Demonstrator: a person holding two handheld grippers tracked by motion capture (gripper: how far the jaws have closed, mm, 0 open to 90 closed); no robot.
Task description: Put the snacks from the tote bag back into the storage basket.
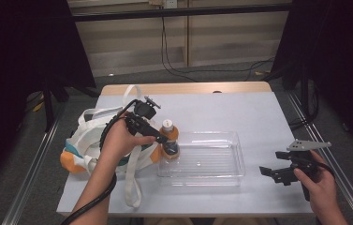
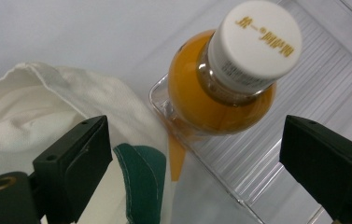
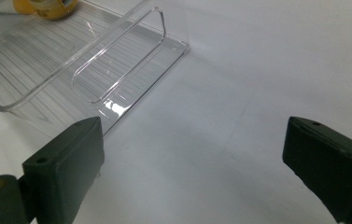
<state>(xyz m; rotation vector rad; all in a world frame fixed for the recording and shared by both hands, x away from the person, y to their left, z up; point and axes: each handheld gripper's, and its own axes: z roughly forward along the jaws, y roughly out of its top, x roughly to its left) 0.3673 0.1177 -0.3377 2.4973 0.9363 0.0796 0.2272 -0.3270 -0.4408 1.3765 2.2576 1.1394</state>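
Observation:
A bottle (image 1: 168,127) of orange drink with a white cap stands upright in the near left corner of a clear plastic tray (image 1: 211,161). My left gripper (image 1: 166,140) is open beside it, over the tray's left end. In the left gripper view the bottle (image 2: 229,79) stands between and just beyond the two spread jaws, untouched, inside the tray (image 2: 313,79). My right gripper (image 1: 273,165) is open and holds nothing, low over the table to the right of the tray. In the right gripper view the tray's handle end (image 3: 113,60) lies ahead to the left, with bare table between the jaws.
A white cloth bag (image 1: 83,140) with orange and teal trim and long straps lies left of the tray, under the left hand. Its cloth (image 2: 33,107) touches the tray's corner. The table (image 1: 239,112) is pale grey, with a wooden far edge.

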